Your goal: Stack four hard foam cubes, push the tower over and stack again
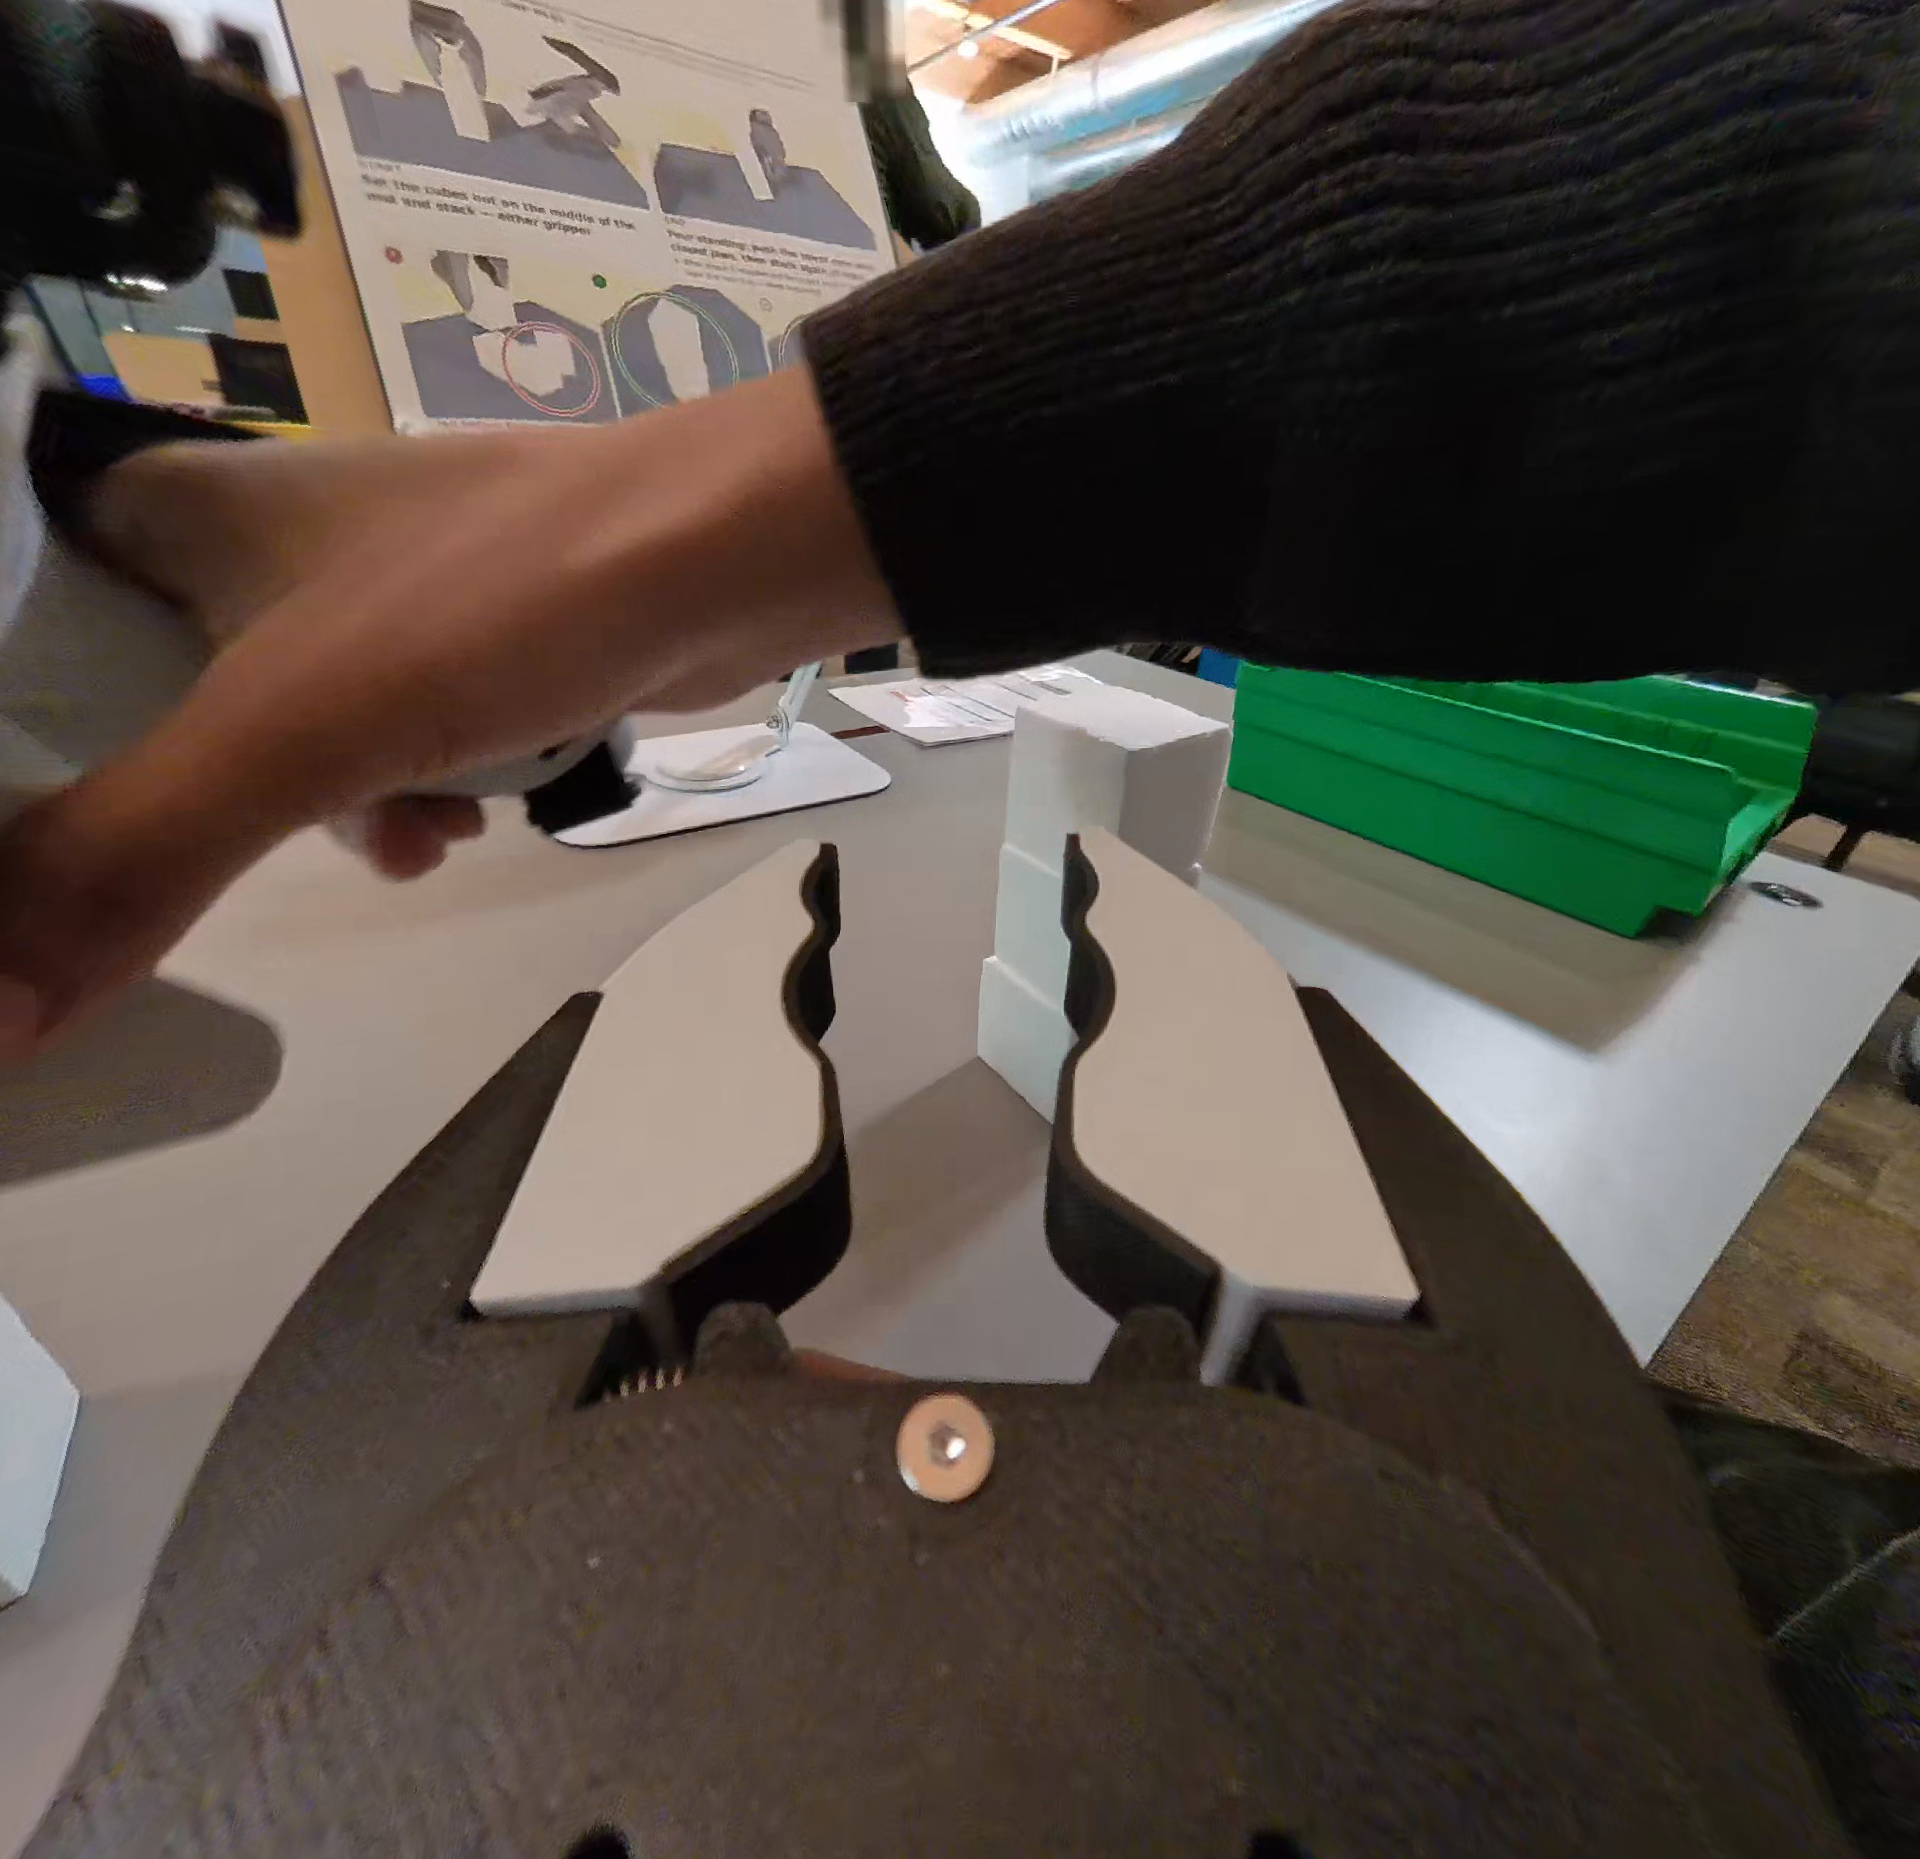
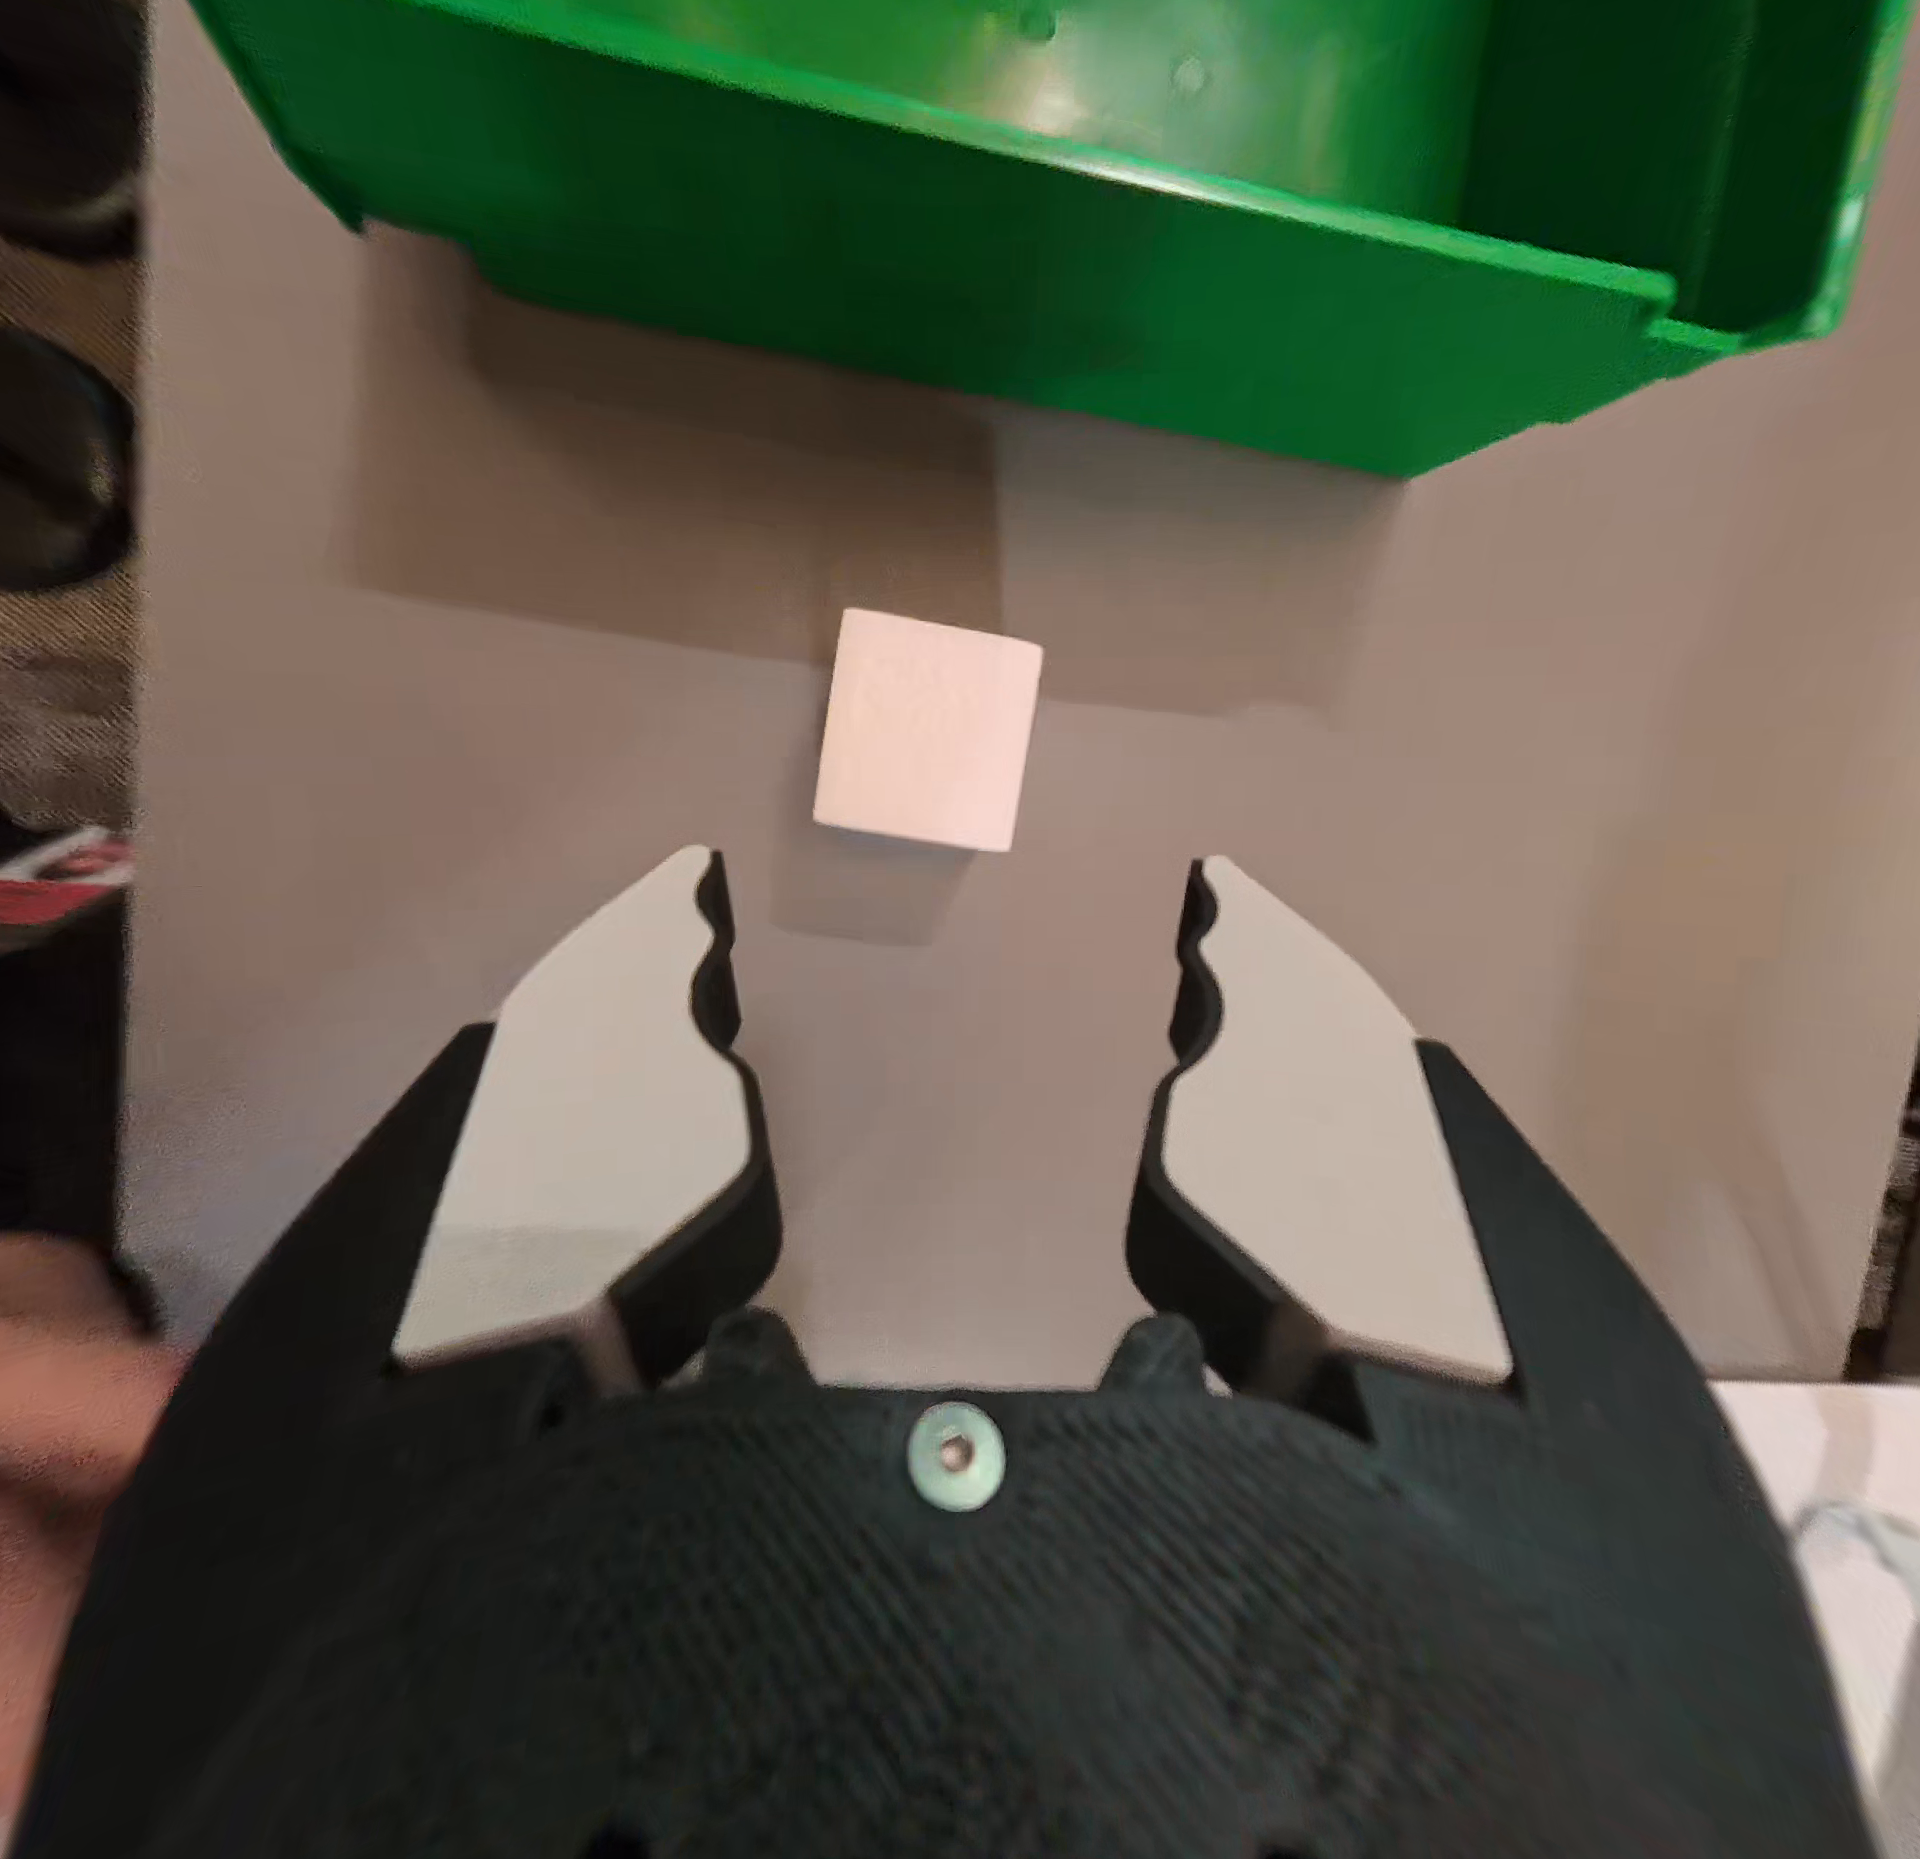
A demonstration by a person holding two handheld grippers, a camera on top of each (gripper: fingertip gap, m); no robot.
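Nearest the lens, left claw (image 1: 945, 864) of black textured plastic with pale finger plates, parted by a narrow gap, nothing between the wavy pads. Just beyond its right finger (image 1: 1195, 1061), upright tower of white hard foam cubes (image 1: 1091, 822) on the grey counter (image 1: 1455, 988), long axis vertical, top cube turned a little off the ones below; lower right part hidden behind the finger, so cube count unclear. Crossing above, a bare hand (image 1: 436, 604) and dark ribbed knit sleeve (image 1: 1403, 375), gripping a blurred black device at far left. Behind, white instruction poster (image 1: 582, 178) with printed diagrams and text. Green plastic bin (image 1: 1507, 791) at right, flat white stand base (image 1: 748, 781) at far left, white block (image 1: 31, 1435) cut off at near left edge.

From above, right claw (image 2: 956, 864) spread wide, empty, hovering over the tower's square white top face (image 2: 925, 734); cubes beneath hidden. Same green bin (image 2: 935, 303) beyond, motion-blurred.
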